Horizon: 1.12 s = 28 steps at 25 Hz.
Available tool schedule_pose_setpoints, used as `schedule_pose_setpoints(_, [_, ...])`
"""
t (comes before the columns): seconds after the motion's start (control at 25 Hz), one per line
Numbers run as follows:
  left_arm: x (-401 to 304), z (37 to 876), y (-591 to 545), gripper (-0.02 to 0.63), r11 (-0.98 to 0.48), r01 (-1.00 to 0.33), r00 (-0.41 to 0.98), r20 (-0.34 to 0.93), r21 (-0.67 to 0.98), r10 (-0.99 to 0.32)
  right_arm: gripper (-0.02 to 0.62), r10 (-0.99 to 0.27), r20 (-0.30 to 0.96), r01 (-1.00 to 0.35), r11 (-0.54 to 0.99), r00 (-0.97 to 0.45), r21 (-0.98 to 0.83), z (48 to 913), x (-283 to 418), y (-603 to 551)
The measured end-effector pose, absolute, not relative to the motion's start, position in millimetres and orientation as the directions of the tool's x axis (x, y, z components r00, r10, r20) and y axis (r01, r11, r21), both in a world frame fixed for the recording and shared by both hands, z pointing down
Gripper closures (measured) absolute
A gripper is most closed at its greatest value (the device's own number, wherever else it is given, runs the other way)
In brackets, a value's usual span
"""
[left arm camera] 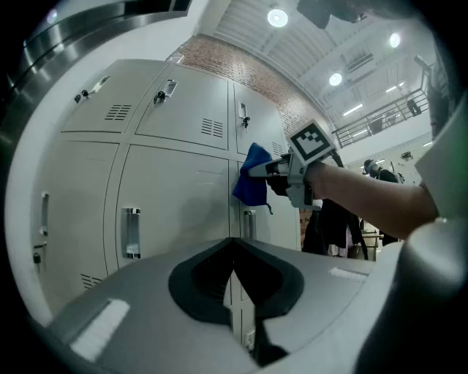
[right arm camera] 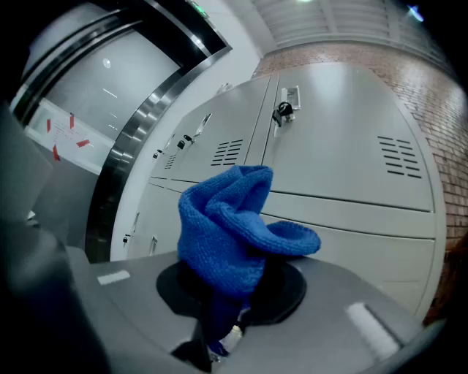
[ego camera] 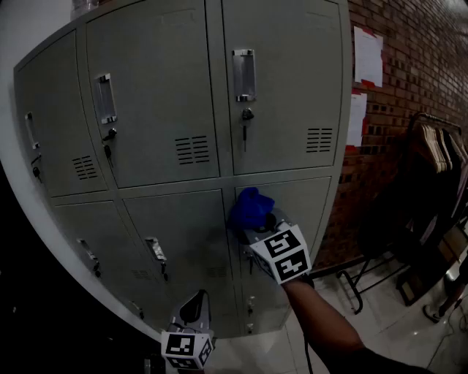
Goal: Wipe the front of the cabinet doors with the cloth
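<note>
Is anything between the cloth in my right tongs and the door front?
Nothing visible does. The blue cloth, clamped in the right tongs, faces bare panel of the lower right door; contact is unclear.

1. Head view: dim and underexposed; the cabinet doors (ego camera: pixel 285 109) look murky grey, and the corners fall to black.
2. Gripper views: brighter, lit by ceiling lights (left arm camera: pixel 277 17) overhead; straight edges bow strongly outward.
3. The cloth (right arm camera: pixel 227 226) appears sharp up close.

Tiled floor (ego camera: pixel 406 332): locker cabinet (ego camera: pixel 161 88) standing.
</note>
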State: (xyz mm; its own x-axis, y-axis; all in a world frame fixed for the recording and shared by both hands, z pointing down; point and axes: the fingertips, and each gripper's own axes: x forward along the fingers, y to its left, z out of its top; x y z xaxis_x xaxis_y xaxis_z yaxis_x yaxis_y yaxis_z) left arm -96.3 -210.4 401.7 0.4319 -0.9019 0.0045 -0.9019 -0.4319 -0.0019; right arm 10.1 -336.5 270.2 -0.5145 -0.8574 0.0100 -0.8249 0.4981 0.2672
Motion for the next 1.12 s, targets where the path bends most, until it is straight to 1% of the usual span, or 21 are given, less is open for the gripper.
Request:
schedule_pose_setpoints(0.16, [-102.0,412.6,-209.0,0.595,-0.423,-0.906,0.423,0.02,0.005,-0.906,0.522,-0.87,0.038,-0.822,0.478,-0.491,0.309,269.3,11.8,-355.1])
schedule_pose_setpoints(0.32, [-106.1,416.6,-208.4,0.595,-0.41,-0.912,0.41,0.03,0.007,-0.911,0.523,-0.861,0.042,-0.819,0.497,-0.507,0.288,268.4,17.0,-358.6])
schedule_pose_setpoints(0.52, [-107.7,415.6,-207.3,0.595,-0.406,-0.914,0.407,0.026,0.011,-0.913,0.524,-0.894,0.048,-0.834,0.433,-0.445,0.341,268.1,37.6,-359.0])
schedule_pose_setpoints(0.68, [-107.5,413.7,-207.7,0.595,-0.398,-0.917,0.398,0.01,0.03,-0.917,0.525,-0.908,0.047,-0.862,0.41,-0.416,0.299,268.1,69.7,-360.3])
schedule_pose_setpoints(0.84, [-101.5,410.4,-206.4,0.595,-0.41,-0.911,0.41,-0.004,0.034,-0.912,0.523,-0.923,0.028,-0.888,0.378,-0.384,0.262,264.8,116.1,-363.5])
schedule_pose_setpoints(1.12, [-93.4,406.5,-203.0,0.595,-0.422,-0.906,0.423,0.002,0.033,-0.906,0.523,-0.964,0.047,-0.913,0.262,-0.261,0.312,268.8,184.5,-363.8])
